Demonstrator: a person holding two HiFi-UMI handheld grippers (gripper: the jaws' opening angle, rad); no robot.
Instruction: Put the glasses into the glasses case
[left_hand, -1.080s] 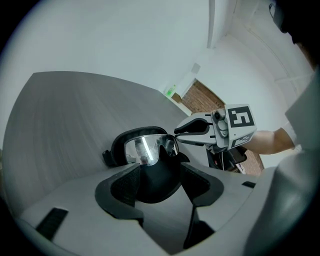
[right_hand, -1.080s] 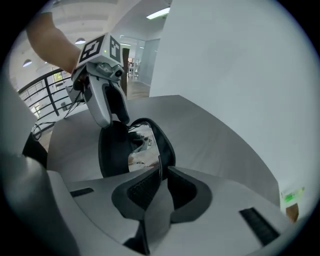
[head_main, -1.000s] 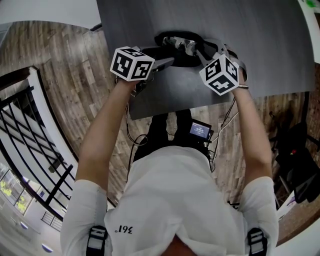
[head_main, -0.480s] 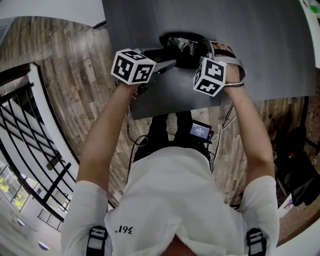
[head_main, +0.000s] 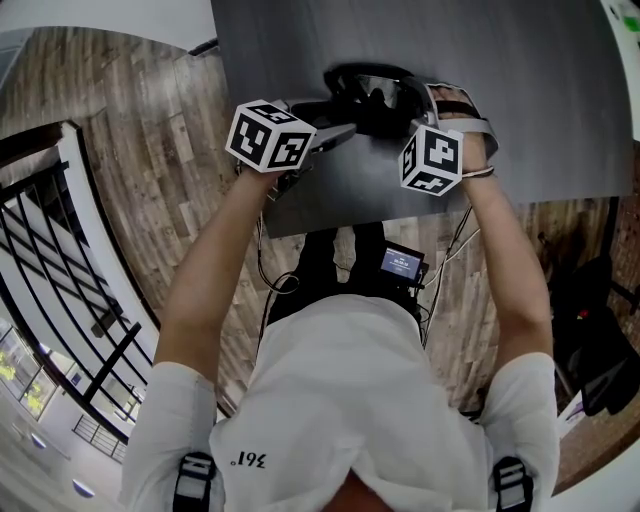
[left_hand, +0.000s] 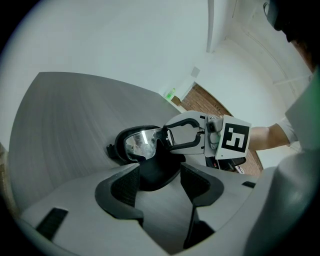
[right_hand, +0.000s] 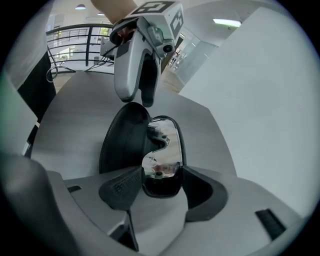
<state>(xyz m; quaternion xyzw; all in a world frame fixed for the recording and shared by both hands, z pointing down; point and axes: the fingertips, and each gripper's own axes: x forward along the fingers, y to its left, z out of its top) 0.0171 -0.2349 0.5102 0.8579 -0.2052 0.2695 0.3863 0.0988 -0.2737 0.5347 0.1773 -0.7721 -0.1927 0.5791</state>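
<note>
The black glasses case (head_main: 325, 105) lies open on the grey table (head_main: 540, 90). The dark wraparound glasses (head_main: 375, 88) rest in its shell, lens upright on its long edge. In the left gripper view the glasses (left_hand: 142, 142) sit beyond the case's near end (left_hand: 157, 172), which fills the gap between the pads of my left gripper (left_hand: 157, 181). My left gripper (head_main: 345, 127) is shut on that end. My right gripper (right_hand: 161, 180) stands open, the near end of the glasses (right_hand: 162, 145) between its jaws and the case lid (right_hand: 122, 140) to their left. In the head view the right gripper (head_main: 405, 100) is at the case's right end.
The table's near edge (head_main: 400, 205) runs just below both grippers, with wood floor beyond it. A small device with a lit screen (head_main: 400, 262) hangs at the person's waist. A black railing (head_main: 60, 260) stands at the left. A small green thing (left_hand: 170, 93) lies at the table's far corner.
The right gripper has rolled, its marker cube turning, and its jaws have spread. The glasses have sunk lower into the case. The left gripper has kept still.
</note>
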